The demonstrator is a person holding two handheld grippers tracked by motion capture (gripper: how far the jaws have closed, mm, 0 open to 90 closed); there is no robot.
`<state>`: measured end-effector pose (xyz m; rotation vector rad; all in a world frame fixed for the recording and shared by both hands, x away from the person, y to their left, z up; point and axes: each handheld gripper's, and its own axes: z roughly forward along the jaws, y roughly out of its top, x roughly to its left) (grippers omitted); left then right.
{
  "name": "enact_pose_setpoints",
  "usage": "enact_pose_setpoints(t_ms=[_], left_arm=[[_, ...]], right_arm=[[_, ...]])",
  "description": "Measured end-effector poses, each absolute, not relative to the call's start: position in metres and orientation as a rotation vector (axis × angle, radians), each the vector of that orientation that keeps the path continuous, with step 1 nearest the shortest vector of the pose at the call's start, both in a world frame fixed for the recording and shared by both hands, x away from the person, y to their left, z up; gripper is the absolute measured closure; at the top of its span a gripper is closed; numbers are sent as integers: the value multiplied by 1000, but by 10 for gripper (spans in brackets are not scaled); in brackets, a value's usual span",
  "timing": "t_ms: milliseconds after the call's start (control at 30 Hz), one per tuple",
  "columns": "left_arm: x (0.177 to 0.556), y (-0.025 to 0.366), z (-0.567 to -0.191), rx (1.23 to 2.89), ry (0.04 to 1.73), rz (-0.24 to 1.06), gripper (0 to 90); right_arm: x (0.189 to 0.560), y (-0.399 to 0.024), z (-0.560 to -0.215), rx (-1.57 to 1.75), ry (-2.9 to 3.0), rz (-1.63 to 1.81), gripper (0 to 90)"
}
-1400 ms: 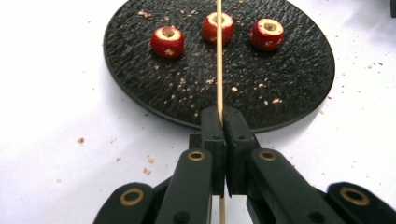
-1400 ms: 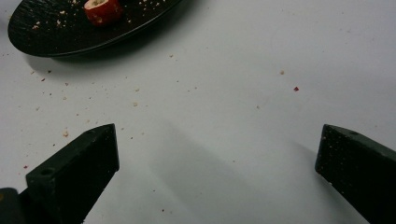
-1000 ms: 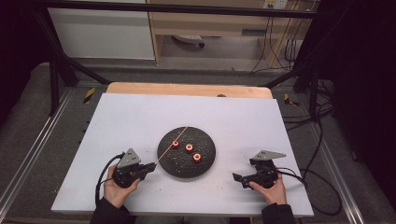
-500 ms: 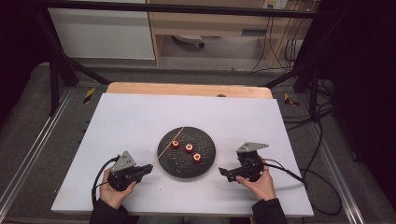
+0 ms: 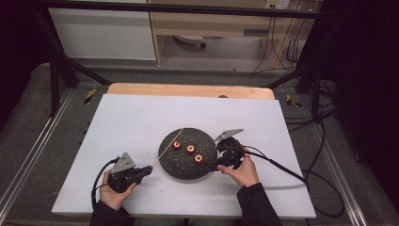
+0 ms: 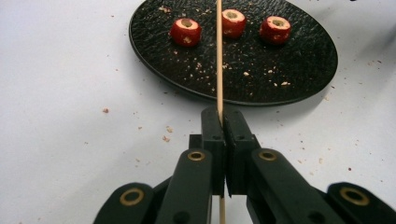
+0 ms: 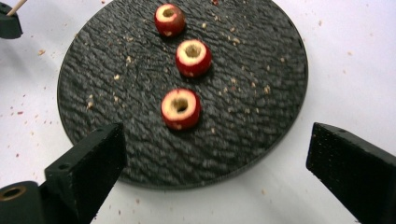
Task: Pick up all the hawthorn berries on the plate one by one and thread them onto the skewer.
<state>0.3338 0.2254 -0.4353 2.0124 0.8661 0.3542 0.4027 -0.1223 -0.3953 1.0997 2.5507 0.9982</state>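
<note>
A black round plate [image 5: 186, 168] holds three red cored fruit pieces in a row [image 5: 177, 145] [image 5: 190, 149] [image 5: 198, 159]. My left gripper [image 5: 149, 168] rests on the white table at the plate's near left. It is shut on a thin wooden skewer [image 6: 219, 56] that reaches over the plate past the fruits. My right gripper [image 7: 217, 135] hovers at the plate's right edge [image 5: 217, 159]. It is open wide and its jaws have just been closing a little. No fruit is between them; the nearest fruit [image 7: 181, 108] lies just ahead.
Crumbs are scattered on the plate [image 7: 261, 93] and on the white table [image 5: 131, 122]. A wooden strip [image 5: 188, 90] runs along the far edge. Cables [image 5: 282, 165] trail from both grippers, and dark frame bars stand around the table.
The right hand has moved left and up from the table's right part to the plate's right edge. The left hand and the skewer have stayed in place.
</note>
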Motion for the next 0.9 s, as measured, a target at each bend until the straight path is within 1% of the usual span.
enact_pose_setpoints(t_ms=[267, 467, 500, 533, 567, 900], left_arm=[[334, 226, -436, 2012, 867, 353, 879], [334, 226, -437, 2013, 873, 353, 879], [334, 226, -437, 2014, 873, 353, 879], [334, 226, -437, 2015, 874, 354, 879], [334, 226, -437, 2016, 874, 354, 879], [335, 224, -438, 2024, 872, 353, 879]], right_arm=[[417, -92, -389, 1077, 2630, 897, 174], [425, -77, -395, 1090, 2684, 803, 227], [426, -75, -396, 1090, 2695, 784, 244], [427, -72, -398, 1100, 2706, 771, 282], [427, -72, -398, 1100, 2706, 771, 282], [435, -67, -408, 1197, 2749, 722, 497]])
